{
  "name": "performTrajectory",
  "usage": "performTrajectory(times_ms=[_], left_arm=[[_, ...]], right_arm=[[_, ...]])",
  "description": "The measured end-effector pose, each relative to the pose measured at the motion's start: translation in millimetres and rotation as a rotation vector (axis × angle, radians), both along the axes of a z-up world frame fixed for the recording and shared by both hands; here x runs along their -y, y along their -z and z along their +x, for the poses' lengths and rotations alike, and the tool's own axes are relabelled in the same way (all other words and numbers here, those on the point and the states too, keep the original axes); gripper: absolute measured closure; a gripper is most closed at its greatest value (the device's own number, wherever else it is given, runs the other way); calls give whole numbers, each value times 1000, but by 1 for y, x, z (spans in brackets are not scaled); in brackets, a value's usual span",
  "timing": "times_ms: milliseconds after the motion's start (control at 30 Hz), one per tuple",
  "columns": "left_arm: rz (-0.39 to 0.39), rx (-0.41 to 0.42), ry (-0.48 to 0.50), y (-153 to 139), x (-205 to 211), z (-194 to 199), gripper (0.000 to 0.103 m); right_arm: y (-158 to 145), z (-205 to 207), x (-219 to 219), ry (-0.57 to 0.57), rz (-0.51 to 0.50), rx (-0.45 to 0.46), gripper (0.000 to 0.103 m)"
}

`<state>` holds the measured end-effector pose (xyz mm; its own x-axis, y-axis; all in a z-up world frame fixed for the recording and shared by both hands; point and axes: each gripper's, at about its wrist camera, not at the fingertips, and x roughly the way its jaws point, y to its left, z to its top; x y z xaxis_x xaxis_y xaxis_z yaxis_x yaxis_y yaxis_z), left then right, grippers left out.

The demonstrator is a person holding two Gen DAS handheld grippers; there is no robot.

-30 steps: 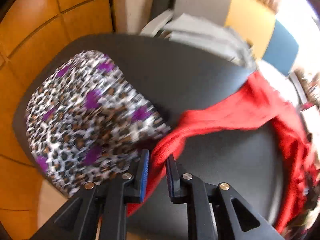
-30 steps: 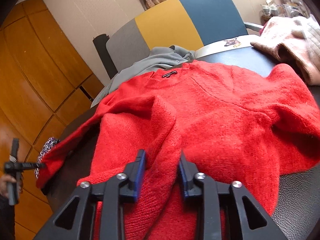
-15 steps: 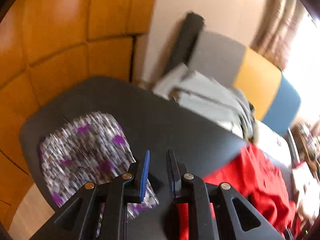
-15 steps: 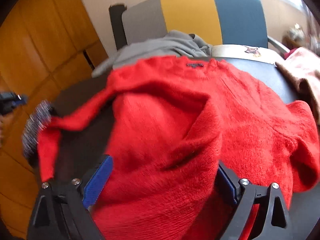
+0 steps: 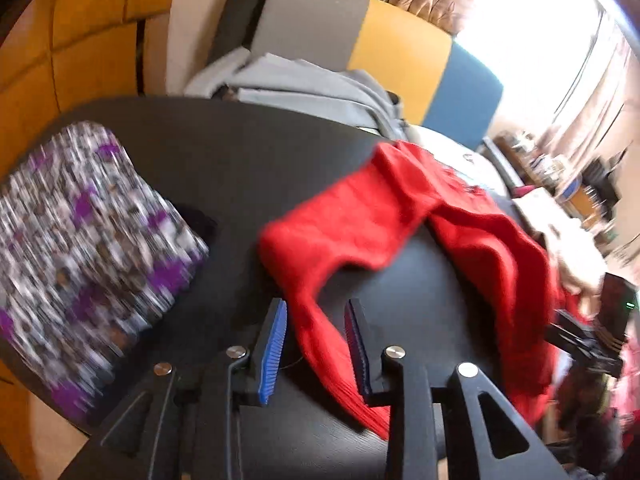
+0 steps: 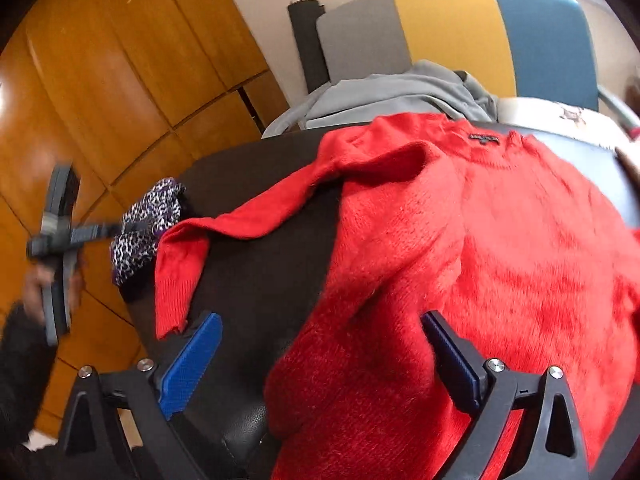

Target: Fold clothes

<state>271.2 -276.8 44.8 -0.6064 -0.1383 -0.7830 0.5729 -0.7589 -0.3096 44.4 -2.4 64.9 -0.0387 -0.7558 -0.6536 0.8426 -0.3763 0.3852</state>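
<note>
- Far left there's a folded leopard-print garment (image 5: 84, 236) sitting on the dark table (image 5: 240, 152), well clear of the red stuff but close enough that a sleeve swung left would land on it.
- Next over, the left gripper (image 5: 316, 340) has its jaws parted with the red sleeve (image 5: 320, 320) running right through the gap. The pads aren't pinching it as far as I can tell, so I'd call it let go.
- That sleeve's long axis runs from the cuff near the left gripper, kinks, then heads away to the far right up to the shoulder. So the left hand is clearly the nearer one for it.
- The red sweater (image 6: 500, 240) lies flat-ish in the middle of the table, collar on the far side, hem on the near side.
- The right gripper (image 6: 320, 360) is spread wide over the near-left hem corner, gripping nothing.
- Behind the table is a grey garment (image 6: 400, 92) piled on a chair (image 6: 460, 28), out of the way.
- Looks mid-fold or just laid out, honestly can't say which.
</note>
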Motion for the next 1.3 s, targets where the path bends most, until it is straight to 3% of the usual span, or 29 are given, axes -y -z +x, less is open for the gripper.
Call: performTrajectory(times_ms=[100,167,200,233,267,433,533,600,633,733,800,900,1000,1133,1200,1233,1300], left_arm=[[-59,74,-24,18,0,-22,67],[-44,109,-48,32,9,-41,68],[-69,144,-90,36,16,-50,73],[-101,170,-133,37,24,-58,89],[-138,163,-180,26,32,-60,94],[-264,22,-411,-63,89,-43,94],[-314,67,-473,-93,121,-40,90],[-330,185,-503,-97,141,-45,79],[-332,237,-515,-98,150,-47,79],[-327,249,-560,-103,157,-43,79],[-362,202,-588,-110,144,-41,79],[-454,165,-581,-114,111,-49,79],[-478,172,-527,-107,92,-65,79],[-464,247,-532,-102,117,-67,79],[-460,325,-562,-99,139,-59,79],[-434,359,-575,-97,153,-53,79],[-318,353,-619,-95,183,-30,78]], right_arm=[[2,3,2,-6,4,11,2],[2,9,7,-22,15,-2,1],[1,12,10,-30,20,-8,1],[0,15,11,-50,9,3,1],[-3,18,12,-76,-11,26,1],[-11,38,19,-240,-114,162,0],[-3,48,33,-314,-142,253,0],[4,49,39,-323,-140,306,0],[5,47,39,-319,-140,316,0],[3,32,27,-257,-143,297,0],[0,17,15,-196,-146,275,0],[-4,-7,0,-94,-138,231,0],[-3,-39,-2,40,-76,145,0],[8,-69,13,116,3,89,0],[14,-77,19,127,31,71,0],[20,-80,23,138,51,69,0],[36,-86,32,162,101,74,0]])
